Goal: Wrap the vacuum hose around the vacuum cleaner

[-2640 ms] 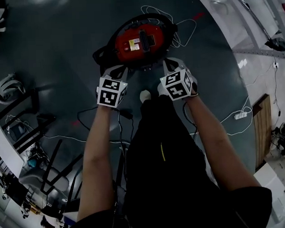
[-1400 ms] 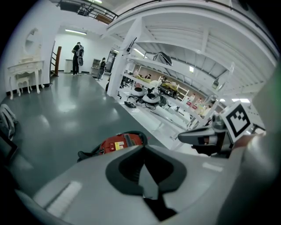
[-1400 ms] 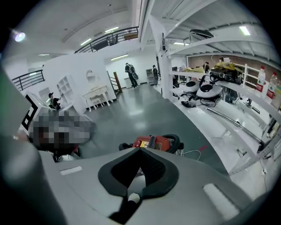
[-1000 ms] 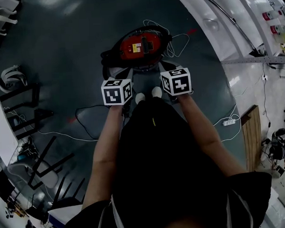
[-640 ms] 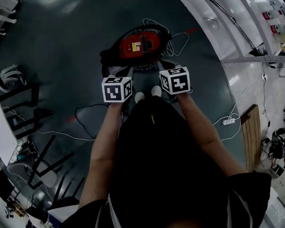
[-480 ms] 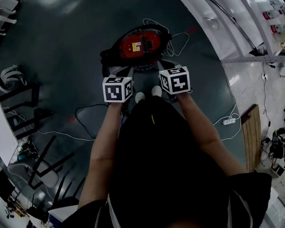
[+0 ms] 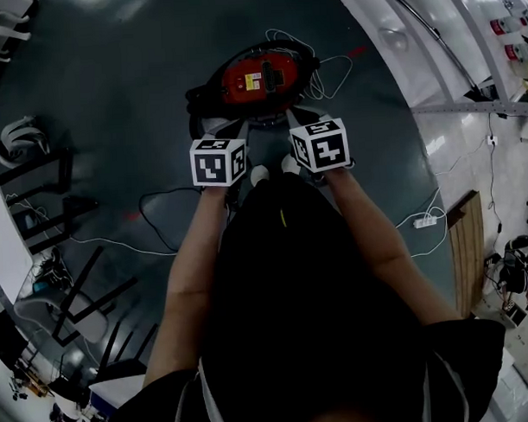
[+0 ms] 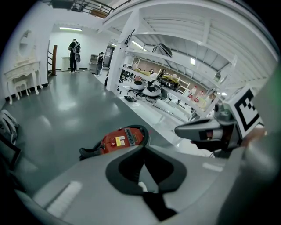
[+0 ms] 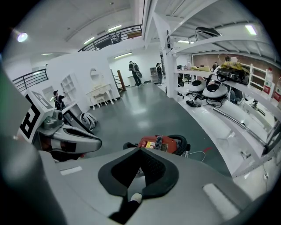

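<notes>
Standing over a dark grey floor [image 7: 112,73], a person holds both tools low and side by side, each pointing down toward the red vacuum cleaner [image 7: 261,74] just beyond their tips. The left gripper [image 7: 220,134] has its fingers [image 8: 79,189] pressed fully together with nothing between them. Its own view looks over the closed tips to the vacuum cleaner [image 8: 120,140] lying on the floor ahead. The right gripper [image 7: 306,122] is likewise closed tight and empty, its fingers [image 9: 210,184] meeting in front of the vacuum cleaner [image 9: 160,143]. Neither tool touches the machine.

The black vacuum hose [image 7: 309,59] curves round the far and right sides of the red body, with a thicker black part bunched at the machine's left [image 7: 195,100]. Black frames [image 7: 38,183] stand at the far left, and a black cable [image 7: 151,210] loops across the floor near the left arm. The person's white shoes [image 7: 259,175] show between the two tools, just near of the machine. A white cable [image 7: 332,69] lies in loose loops against the vacuum cleaner's right side. Further right, a white power strip [image 7: 429,219] rests on the floor beside a wooden board [image 7: 464,251].
</notes>
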`<state>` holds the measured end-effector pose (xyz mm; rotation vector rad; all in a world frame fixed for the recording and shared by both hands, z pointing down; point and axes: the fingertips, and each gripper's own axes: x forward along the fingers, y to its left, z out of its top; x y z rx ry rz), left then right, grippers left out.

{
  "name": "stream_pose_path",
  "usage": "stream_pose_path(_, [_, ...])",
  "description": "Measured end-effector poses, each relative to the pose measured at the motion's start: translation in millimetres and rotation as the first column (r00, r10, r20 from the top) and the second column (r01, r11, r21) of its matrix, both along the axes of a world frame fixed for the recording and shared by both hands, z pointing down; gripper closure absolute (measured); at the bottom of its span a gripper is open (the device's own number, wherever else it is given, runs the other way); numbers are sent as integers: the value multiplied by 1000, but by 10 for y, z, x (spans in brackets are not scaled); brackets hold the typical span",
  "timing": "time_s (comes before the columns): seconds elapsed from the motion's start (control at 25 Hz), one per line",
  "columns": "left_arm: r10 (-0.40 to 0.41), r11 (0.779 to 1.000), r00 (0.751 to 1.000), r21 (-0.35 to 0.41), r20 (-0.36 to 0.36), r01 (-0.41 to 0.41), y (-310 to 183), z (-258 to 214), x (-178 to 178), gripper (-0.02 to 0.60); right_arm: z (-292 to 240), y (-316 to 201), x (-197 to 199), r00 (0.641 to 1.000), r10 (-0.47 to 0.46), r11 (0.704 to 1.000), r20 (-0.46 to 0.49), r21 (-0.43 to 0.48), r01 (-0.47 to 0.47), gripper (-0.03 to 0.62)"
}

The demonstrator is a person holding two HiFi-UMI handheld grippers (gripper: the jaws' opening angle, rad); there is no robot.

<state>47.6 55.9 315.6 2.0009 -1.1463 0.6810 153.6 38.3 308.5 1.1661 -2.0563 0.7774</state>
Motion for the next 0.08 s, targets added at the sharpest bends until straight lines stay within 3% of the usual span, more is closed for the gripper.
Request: stream_pose_path(0.08, [3,1000,1000,1,3,-3,-1,2,7,572,12,6,4,1000,1,1000,1,-2,-1,599])
